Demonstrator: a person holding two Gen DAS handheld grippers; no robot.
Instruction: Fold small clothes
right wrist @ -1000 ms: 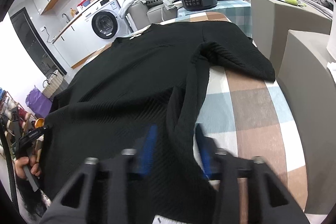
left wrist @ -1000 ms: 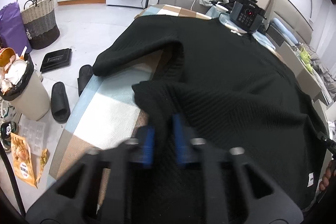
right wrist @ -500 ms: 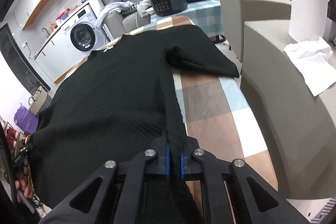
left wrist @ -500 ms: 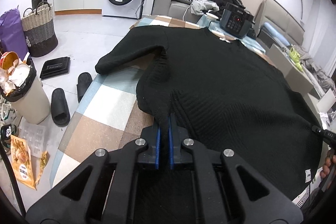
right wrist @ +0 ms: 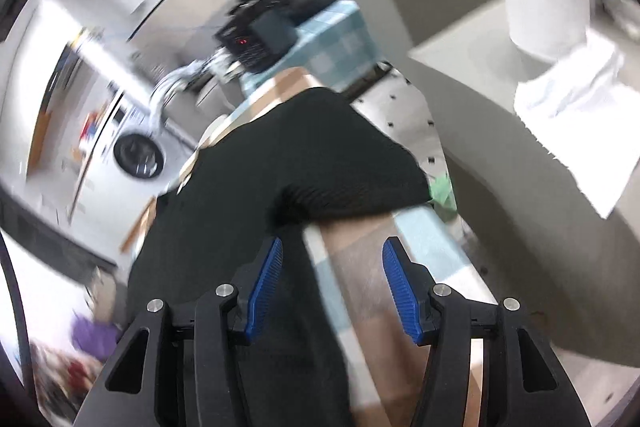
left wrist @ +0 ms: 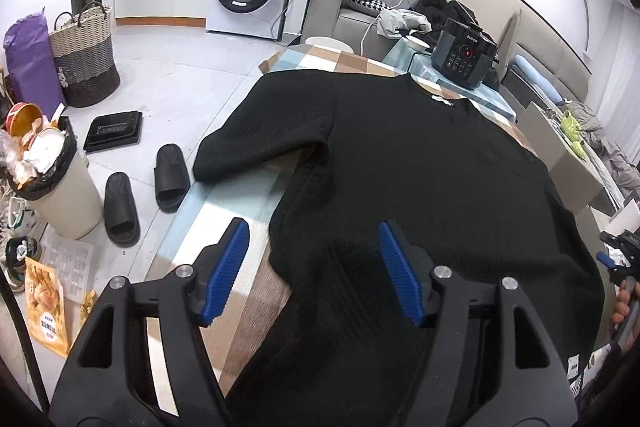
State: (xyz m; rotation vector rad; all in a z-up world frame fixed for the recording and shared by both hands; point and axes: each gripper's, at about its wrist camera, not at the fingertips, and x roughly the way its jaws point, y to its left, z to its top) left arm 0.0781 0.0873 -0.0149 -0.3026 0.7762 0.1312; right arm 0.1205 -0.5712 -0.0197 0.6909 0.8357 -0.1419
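A black knit sweater (left wrist: pixel 420 179) lies spread flat on a checked table (left wrist: pixel 236 203), both short sleeves out to the sides. My left gripper (left wrist: pixel 314 269) is open, its blue pads over the sweater's lower left hem corner, holding nothing. In the blurred right wrist view my right gripper (right wrist: pixel 332 287) is open and empty above the table (right wrist: pixel 360 267), just right of the sweater's edge (right wrist: pixel 248 211), with the right sleeve (right wrist: pixel 352 171) ahead.
A black cooker (left wrist: pixel 464 59) stands at the table's far end. Left of the table on the floor are slippers (left wrist: pixel 120 203), a bin (left wrist: pixel 48 179) and a basket (left wrist: pixel 84 59). A grey cabinet with white paper (right wrist: pixel 572 99) stands close on the right.
Both grippers were shut on the sweater's lower hem and have let go and opened. The sweater now lies flatter. The right gripper is moving fast and its view is blurred.
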